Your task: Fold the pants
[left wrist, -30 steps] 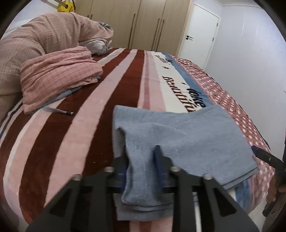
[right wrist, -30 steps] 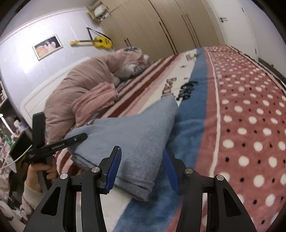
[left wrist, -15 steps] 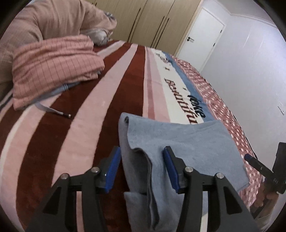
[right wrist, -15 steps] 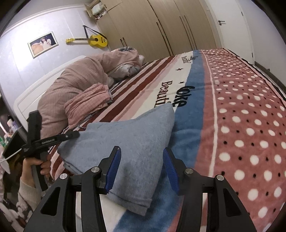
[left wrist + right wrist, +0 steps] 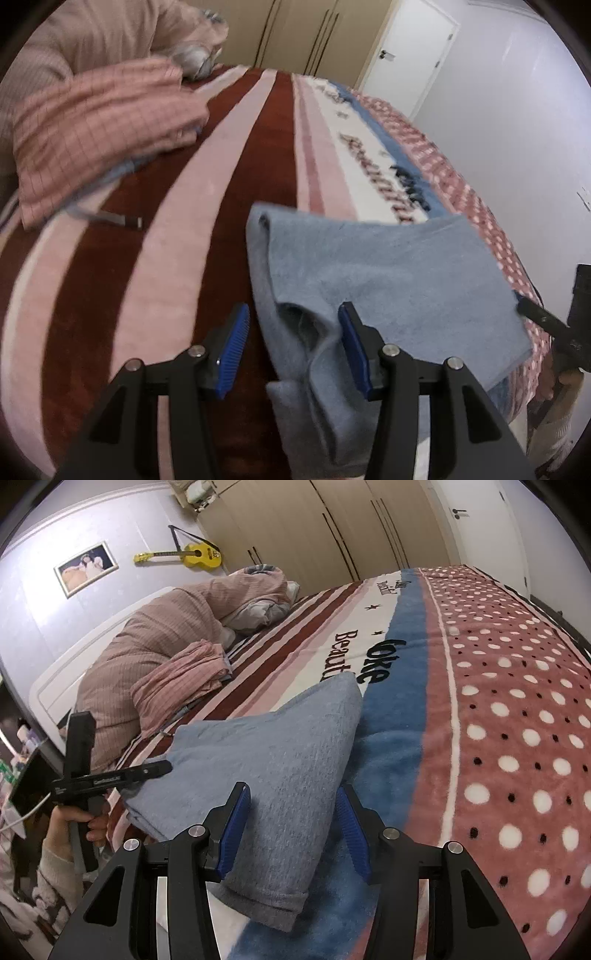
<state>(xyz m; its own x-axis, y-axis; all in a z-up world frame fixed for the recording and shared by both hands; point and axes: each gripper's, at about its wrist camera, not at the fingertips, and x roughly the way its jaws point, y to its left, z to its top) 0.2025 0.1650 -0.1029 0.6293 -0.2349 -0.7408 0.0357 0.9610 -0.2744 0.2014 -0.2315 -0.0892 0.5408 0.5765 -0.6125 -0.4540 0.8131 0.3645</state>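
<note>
right now the pants (image 5: pixel 388 280), a soft grey-blue pair, are lying folded into a thick pad on the striped blanket (image 5: pixel 177 229) of the bed, filling the lower middle of the left wrist view and stretching toward its right edge. the left claw (image 5: pixel 291 347) is sitting at the bottom centre of that view with its blue pads spread, a bunched fold of cloth lying between them without being pinched. in the right wrist view the right claw (image 5: pixel 291 827) is likewise spread wide at the bottom centre, straddling the hemmed end of the pants (image 5: pixel 266 775) but not closing on it; the dotted part of the blanket (image 5: pixel 517 720) is filling the right half of that frame. the left claw (image 5: pixel 147 770) is also showing at the middle left there, held in the person's hand, with its tip at the far edge of the pad.

to my eye the fold is looking nearly finished, and this is the moment between grips. the next move is probably calling for both claws to close on the near edge and carry it over for one last fold, or else to press the pad flat. the loose lump by the left claw is needing smoothing first. a checked pink bundle (image 5: pixel 96 133) is resting at the upper left, well apart.
</note>
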